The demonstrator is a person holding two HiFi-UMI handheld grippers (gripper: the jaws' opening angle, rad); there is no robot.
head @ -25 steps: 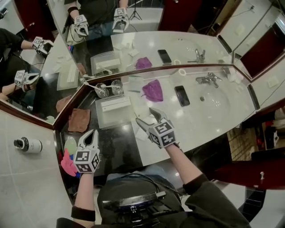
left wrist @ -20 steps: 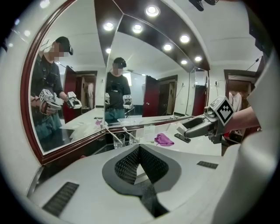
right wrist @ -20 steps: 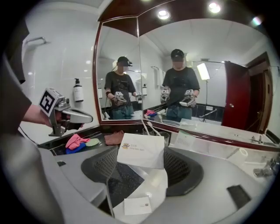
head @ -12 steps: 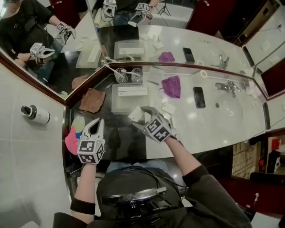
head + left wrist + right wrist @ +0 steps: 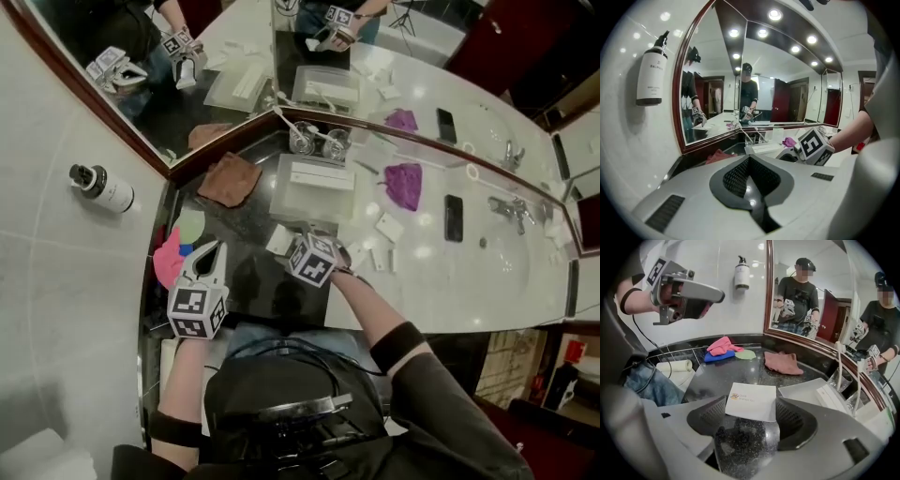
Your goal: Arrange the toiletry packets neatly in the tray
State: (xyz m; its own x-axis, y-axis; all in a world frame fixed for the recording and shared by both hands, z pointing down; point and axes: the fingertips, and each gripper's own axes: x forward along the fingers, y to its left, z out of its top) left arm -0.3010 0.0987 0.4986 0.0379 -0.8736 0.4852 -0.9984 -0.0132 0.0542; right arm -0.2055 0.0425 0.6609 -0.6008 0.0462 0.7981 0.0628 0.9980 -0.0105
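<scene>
On the dark counter (image 5: pixel 740 369), the white packet (image 5: pixel 751 399) lies flat right between the wide-open jaws of the right gripper (image 5: pixel 751 411), tray (image 5: pixel 799 389) just beyond; the shut, empty left gripper (image 5: pixel 750 161) hangs farther off.

Lights are being mirrored in the polished black speckled stone counter (image 5: pixel 740 373); the square white paper packet (image 5: pixel 751 401) is being shown matt, the rust-brown cloth (image 5: pixel 783 363) rough.

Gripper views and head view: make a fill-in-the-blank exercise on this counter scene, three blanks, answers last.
Between the right gripper's open jaws lies a ____ packet on the black counter. The left gripper, jaws shut, holds ____. The cloth beside the phone is ____.
Answers: white; nothing; purple.
</scene>
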